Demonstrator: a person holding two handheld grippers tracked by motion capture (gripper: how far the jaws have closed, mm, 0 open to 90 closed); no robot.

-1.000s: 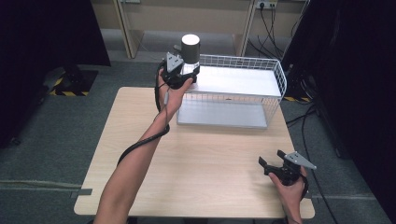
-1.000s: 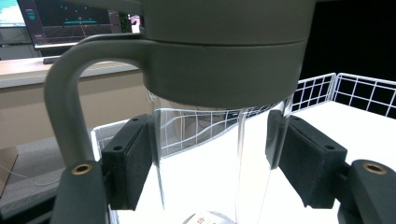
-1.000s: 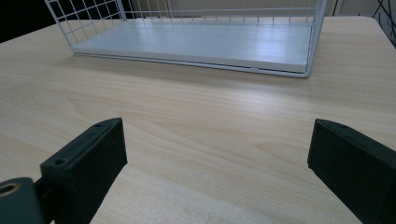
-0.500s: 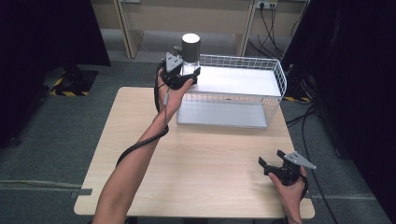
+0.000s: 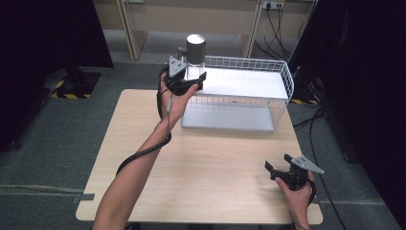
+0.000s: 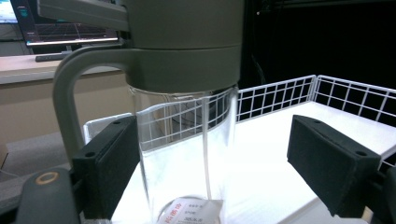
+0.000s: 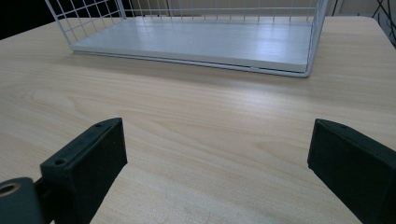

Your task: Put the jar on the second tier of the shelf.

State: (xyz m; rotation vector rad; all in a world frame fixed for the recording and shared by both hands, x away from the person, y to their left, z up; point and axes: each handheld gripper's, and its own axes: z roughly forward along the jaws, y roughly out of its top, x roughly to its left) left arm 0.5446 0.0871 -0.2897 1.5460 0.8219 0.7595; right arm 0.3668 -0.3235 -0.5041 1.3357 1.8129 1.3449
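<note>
From the high view, the left gripper (image 5: 191,79) is held up at the left end of the white wire two-tier shelf rack (image 5: 282,79), its jaws on either side of the clear glass jug with a grey-green lid and handle (image 5: 195,55), which stands upright on the rack's top shelf. The right gripper (image 5: 277,168) rests low over the light wooden table (image 5: 143,143), near its front right corner and well apart from the rack, jaws spread with nothing between them.

In the left gripper view, the jaws have just been opening. The jug (image 6: 187,140) stands between the fingers (image 6: 109,172): the left pad lies against or just beside the glass, the right pad stands clear of it.

In the right gripper view, the fingers (image 7: 86,163) are wide apart over bare table (image 7: 210,135), the rack's lower shelf (image 7: 196,42) beyond them.
</note>
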